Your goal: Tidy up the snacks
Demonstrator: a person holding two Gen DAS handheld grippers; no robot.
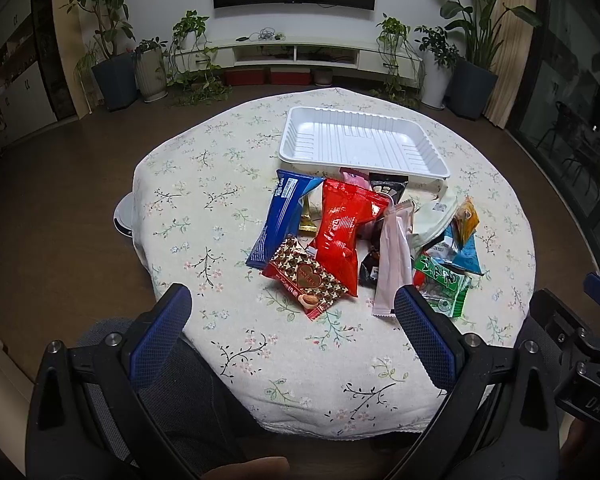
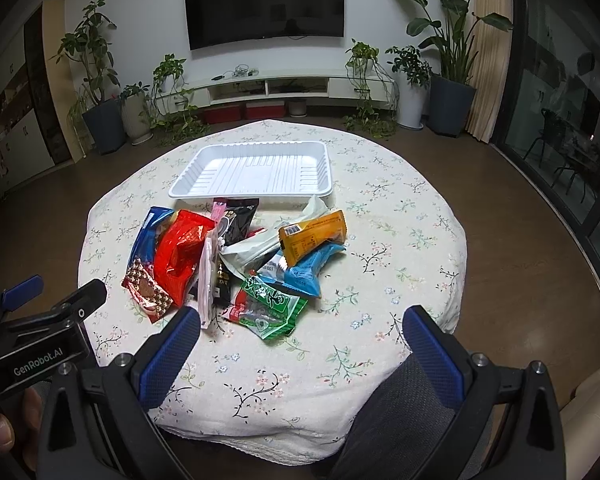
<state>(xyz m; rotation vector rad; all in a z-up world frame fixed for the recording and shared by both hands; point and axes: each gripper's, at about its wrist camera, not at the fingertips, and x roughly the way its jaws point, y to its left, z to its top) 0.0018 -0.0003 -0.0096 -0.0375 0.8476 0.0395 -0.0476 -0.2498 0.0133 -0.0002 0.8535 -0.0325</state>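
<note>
A pile of snack packets lies on the round floral table in front of an empty white tray [image 1: 416,136] [image 2: 204,184]. The pile holds a red bag [image 1: 342,228] [image 2: 180,252], a blue packet [image 1: 282,220], a brown patterned packet [image 1: 304,280] [image 2: 148,292], a pale pink stick pack [image 1: 392,264], a green packet [image 1: 446,286] [image 2: 270,306], an orange packet [image 2: 312,236] and a light blue one [image 2: 308,272]. My left gripper [image 1: 292,300] is open and empty, near side of the pile. My right gripper [image 2: 300,320] is open and empty, just before the green packet.
The table [image 1: 220,184] [image 2: 400,240] has a floral cloth. Beyond it stand potted plants [image 2: 100,80], a low TV shelf [image 2: 268,88] and a wall TV. The other gripper shows at the right edge of the left wrist view [image 1: 580,360] and left edge of the right wrist view [image 2: 40,332].
</note>
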